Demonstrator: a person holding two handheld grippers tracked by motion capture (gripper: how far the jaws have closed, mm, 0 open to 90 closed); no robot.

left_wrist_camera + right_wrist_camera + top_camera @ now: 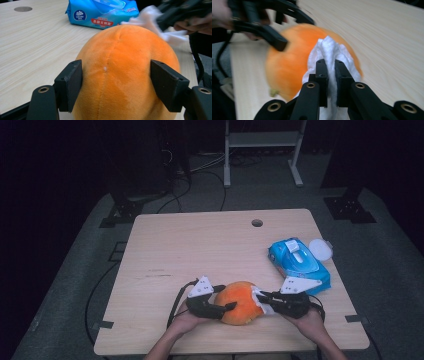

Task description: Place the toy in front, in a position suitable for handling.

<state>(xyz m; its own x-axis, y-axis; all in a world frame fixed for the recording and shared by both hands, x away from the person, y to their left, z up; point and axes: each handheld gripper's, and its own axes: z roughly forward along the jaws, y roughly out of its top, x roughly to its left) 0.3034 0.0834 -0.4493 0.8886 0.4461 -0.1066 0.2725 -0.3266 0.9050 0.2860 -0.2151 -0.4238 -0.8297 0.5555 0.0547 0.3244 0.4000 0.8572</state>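
Jaws of the left gripper (116,82) stand on either side of an orange plush toy (125,75), their pads pressed against its flanks, so the toy is held between them. Jaws of the right gripper (331,75) are closed tight on a white wipe (329,53), which bunches up above the pads and lies against the toy's far side as seen from the left gripper view.

The plush toy sits near the front edge of the tabletop (200,245), between the two grippers in the high view, with the left gripper (220,308) on one side of it and the right gripper (264,304) with the wipe on the other. A blue pack of wipes (299,262) lies behind and to the right of the toy, well clear of it, with a small white lid (320,249) just beside the pack.

The toy looks light, soft and squashy, with a fuzzy cover that should not slip; a seam runs up its middle. It will likely give under pressure and roll if pushed from one side, so holding it across its widest part, as the left jaws do, seems the sound grip while the wipe rubs the surface. The wipe is thin and limp, best pinched in a bunch.
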